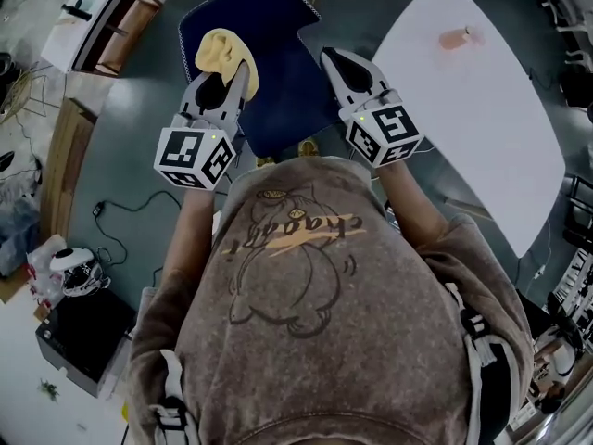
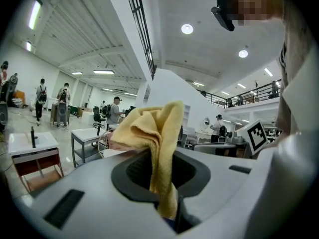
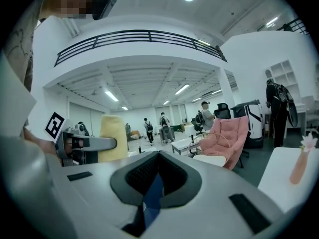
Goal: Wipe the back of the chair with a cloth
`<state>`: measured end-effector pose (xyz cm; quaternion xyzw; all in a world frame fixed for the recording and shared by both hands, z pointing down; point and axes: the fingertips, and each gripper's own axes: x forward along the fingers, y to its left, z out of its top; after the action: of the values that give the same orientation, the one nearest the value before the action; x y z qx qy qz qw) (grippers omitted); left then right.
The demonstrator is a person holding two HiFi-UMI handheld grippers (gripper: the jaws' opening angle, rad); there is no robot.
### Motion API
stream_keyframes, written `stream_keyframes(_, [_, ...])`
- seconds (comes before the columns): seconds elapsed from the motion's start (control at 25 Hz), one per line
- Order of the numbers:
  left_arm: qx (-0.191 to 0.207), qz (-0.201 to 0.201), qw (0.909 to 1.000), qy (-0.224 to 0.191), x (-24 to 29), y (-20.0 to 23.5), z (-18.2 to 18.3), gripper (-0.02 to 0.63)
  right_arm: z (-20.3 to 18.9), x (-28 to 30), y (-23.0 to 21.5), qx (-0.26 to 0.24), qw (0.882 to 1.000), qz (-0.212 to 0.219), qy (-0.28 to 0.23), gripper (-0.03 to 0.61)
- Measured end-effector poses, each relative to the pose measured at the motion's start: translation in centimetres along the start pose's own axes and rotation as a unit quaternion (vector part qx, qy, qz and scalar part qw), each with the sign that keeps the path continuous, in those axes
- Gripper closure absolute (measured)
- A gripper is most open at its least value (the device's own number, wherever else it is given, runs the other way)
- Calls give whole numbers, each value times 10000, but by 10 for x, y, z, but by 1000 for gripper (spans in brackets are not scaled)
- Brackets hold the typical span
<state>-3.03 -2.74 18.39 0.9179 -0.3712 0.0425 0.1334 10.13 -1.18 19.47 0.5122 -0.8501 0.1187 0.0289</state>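
The dark blue chair stands right in front of the person, seen from above. My left gripper is over the left part of its back, shut on a yellow cloth. The cloth bunches up out of the jaws of the left gripper. My right gripper is at the right edge of the chair back. Its jaws are shut, with a strip of the chair's blue material caught between them at the right gripper.
A white table with a small pink object fills the right side. Wooden shelving stands at the far left. A black box and cables lie on the floor at lower left. People and a pink chair are in the distance.
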Motion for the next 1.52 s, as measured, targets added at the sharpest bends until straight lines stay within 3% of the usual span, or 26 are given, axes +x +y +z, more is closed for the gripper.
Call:
stream_keyframes(0.28, [148, 147, 9997, -91, -37, 13, -2, 557, 5, 0, 21, -179, 9998, 112, -49, 554])
stream_keyframes(0.56, [263, 292, 9992, -57, -50, 23, -17, 557, -4, -7, 14, -337, 9984, 429, 141, 553])
stream_keyframes(1.0, [225, 614, 9978, -98, -55, 14, -55, 557, -29, -15, 19, -51, 9998, 189, -1, 554])
stream_keyframes(1.24, [215, 663, 9976, 2, -52, 17, -72, 557, -45, -12, 25, -175, 9995, 264, 39, 554])
stream_keyframes(1.52, [256, 809, 9964, -90, -50, 26, -70, 557, -49, 2, 26, -130, 9997, 220, 46, 554])
